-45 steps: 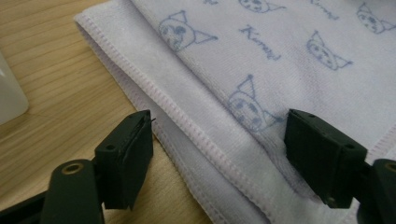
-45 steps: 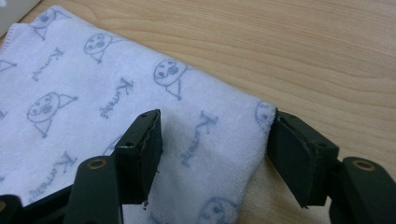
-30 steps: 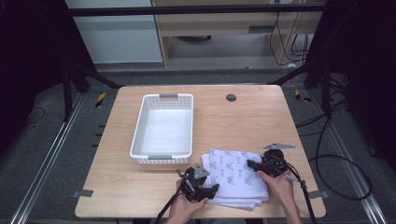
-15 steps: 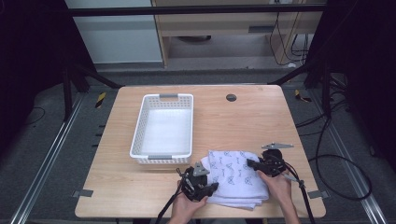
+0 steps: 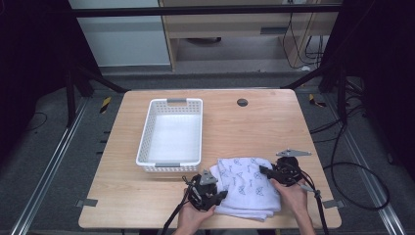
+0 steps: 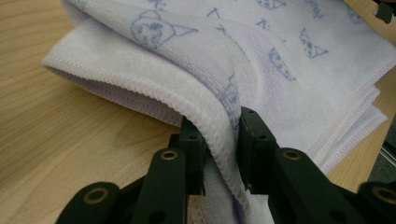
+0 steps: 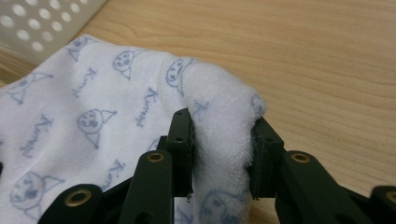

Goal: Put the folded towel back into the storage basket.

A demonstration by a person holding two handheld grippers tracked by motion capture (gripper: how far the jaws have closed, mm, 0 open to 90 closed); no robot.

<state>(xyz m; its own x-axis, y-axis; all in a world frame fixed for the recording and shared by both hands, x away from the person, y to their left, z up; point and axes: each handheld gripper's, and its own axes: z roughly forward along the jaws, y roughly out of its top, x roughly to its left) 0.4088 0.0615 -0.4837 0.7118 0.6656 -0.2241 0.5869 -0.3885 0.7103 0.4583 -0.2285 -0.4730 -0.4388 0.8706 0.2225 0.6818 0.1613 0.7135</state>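
A folded white towel (image 5: 247,188) with blue cartoon prints lies on the wooden table (image 5: 254,127) near its front edge. My left gripper (image 5: 221,194) is at the towel's left edge. In the left gripper view the jaws have just been closing and pinch a fold of the towel (image 6: 261,60) between the pads (image 6: 252,140), so the left gripper (image 6: 219,135) is shut on it. My right gripper (image 5: 265,171) is at the towel's right corner. Its jaws have also just been closing, and the right gripper (image 7: 223,135) squeezes a bunched hump of the towel (image 7: 93,112).
A white perforated basket (image 5: 143,137) stands left of centre, just behind the towel, and its wall (image 7: 42,23) shows in the right gripper view. A small dark round hole (image 5: 242,102) sits near the table's far edge. Bare wood lies to the right and far side.
Both pairs of jaws have closed onto the towel's edges. The hands have stayed almost where they were, and the towel lies in the same place.
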